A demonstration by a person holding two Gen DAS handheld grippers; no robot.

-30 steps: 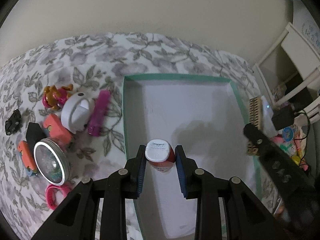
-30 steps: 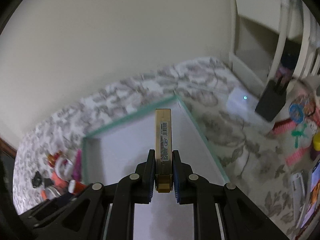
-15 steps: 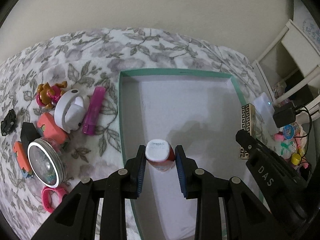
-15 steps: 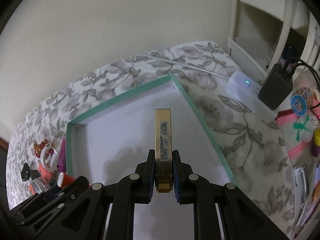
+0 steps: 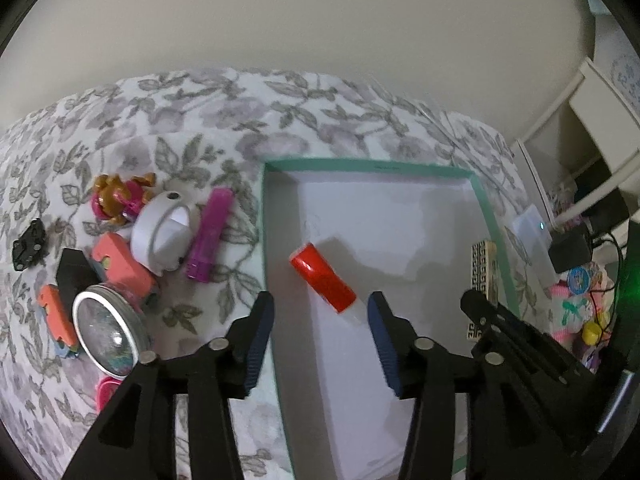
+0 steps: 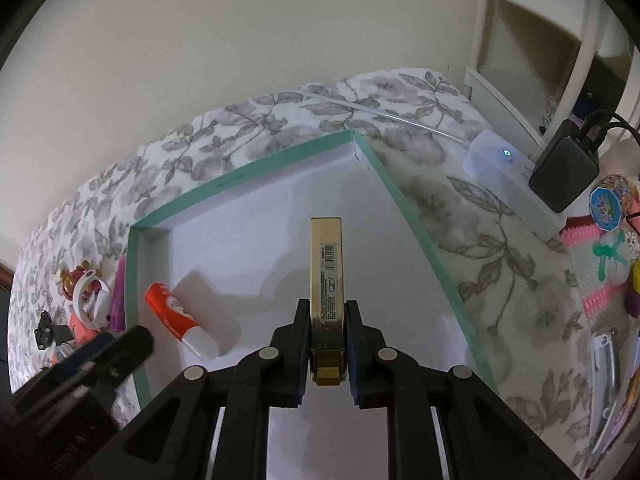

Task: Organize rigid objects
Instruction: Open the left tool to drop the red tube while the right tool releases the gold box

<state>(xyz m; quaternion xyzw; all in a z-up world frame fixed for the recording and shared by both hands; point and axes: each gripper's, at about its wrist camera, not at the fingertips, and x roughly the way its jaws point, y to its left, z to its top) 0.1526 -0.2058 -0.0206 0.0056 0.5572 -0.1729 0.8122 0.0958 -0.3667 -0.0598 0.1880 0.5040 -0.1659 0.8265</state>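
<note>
Wall: plain cream, fills the upper half of both views. White shelving unit (image 6: 532, 40) stands at the right, against the wall.

Surface: cloth with a grey leaf-and-flower print (image 5: 200, 120) covers the whole support; whether a bed or a tabletop lies under it cannot be told.

Tray (image 6: 244, 176): shallow, rectangular, white inside, teal rim, lying flat on the cloth.

Left of the tray, on the cloth: cluster of small items, among them a round metal-rimmed lid (image 5: 110, 332), a white ring-shaped gadget (image 5: 162, 236), a purple stick (image 5: 210, 234), coral-coloured blocks (image 5: 120, 270), a gold-and-pink figure (image 5: 118, 196) and a small black piece (image 5: 28, 244).

Right of the tray: white power strip (image 6: 500, 168) with a lit blue indicator, black adapter (image 6: 564, 178) plugged into it, pink and coloured clutter beyond.

Left gripper (image 5: 320, 320): fingers spread wide, holding nothing, poised over the near left part of the tray.

Red tube (image 5: 324, 280) with white cap: lies on its side on the tray floor near the left wall, in the gap ahead of the left fingers, not touched by them.

Right gripper (image 6: 327, 330): fingers closed on a gold slim box (image 6: 326, 264), barcode face up, held lengthwise over the tray's right half. Contact between box and tray floor cannot be judged.
</note>
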